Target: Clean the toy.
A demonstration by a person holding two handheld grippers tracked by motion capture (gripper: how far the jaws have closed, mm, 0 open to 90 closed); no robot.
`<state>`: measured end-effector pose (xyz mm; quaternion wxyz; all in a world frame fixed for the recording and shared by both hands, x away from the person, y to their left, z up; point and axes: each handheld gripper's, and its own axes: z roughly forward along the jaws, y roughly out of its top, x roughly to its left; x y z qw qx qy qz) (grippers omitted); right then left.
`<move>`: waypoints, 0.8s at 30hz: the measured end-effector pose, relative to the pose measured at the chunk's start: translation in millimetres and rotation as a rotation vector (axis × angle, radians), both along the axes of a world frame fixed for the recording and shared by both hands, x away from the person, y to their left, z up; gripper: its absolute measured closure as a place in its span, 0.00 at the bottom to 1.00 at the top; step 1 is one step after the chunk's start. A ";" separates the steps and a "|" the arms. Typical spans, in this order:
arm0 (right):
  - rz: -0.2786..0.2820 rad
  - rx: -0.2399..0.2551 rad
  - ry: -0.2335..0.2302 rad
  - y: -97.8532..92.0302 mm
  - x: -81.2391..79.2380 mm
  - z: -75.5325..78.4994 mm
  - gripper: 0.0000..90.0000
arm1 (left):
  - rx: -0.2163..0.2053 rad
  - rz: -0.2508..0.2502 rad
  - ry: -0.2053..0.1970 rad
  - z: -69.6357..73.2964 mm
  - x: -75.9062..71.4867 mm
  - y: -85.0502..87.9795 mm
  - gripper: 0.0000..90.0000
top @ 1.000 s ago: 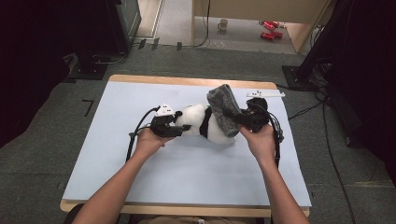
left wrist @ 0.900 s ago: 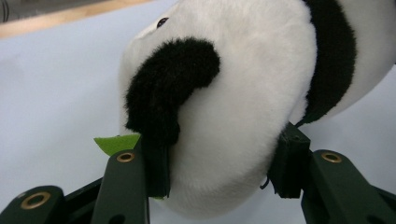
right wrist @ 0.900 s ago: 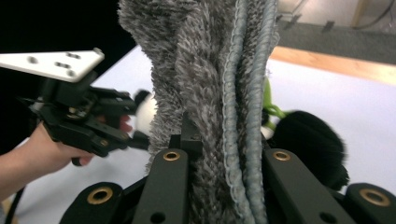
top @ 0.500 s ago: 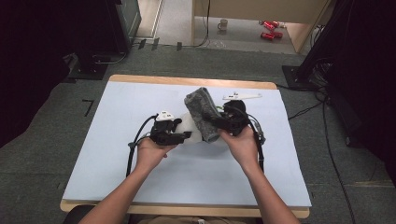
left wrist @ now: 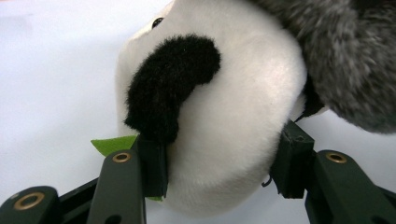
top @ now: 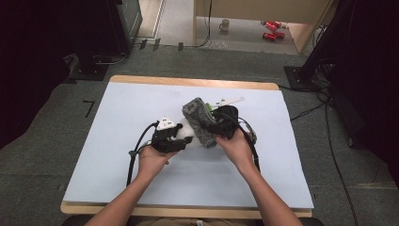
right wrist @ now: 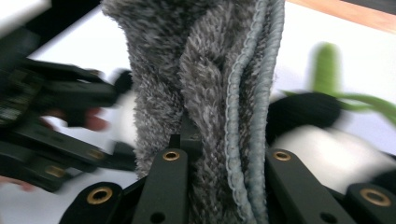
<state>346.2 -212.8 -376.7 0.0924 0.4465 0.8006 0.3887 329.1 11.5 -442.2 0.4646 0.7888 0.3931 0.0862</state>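
On the bench (top: 141,108), one plush panda (left wrist: 224,116) sits gripped in the left gripper's (left wrist: 219,163) fingers; the right gripper (right wrist: 224,158) clamps one grey towel (right wrist: 205,70).

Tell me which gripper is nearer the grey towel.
Right. The right gripper is shut on the grey towel, folds between its jaws. The left gripper is beside it, jaws around the panda plush the towel drapes over.
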 end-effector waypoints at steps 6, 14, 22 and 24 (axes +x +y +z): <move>-0.014 0.007 0.042 -14.8 4.7 0.0 0.88 | 0.012 -0.010 -0.021 -0.8 -1.1 -2.5 0.54; -0.069 0.033 0.040 -34.6 6.8 7.6 0.87 | -0.011 -0.024 -0.007 -1.7 3.2 0.6 0.53; -0.145 0.082 0.041 -66.5 9.2 11.8 0.87 | -0.013 -0.032 -0.004 -1.7 4.2 1.4 0.53; -0.166 0.092 0.038 -75.1 9.6 12.5 0.87 | -0.014 -0.033 -0.004 -1.6 4.6 1.5 0.52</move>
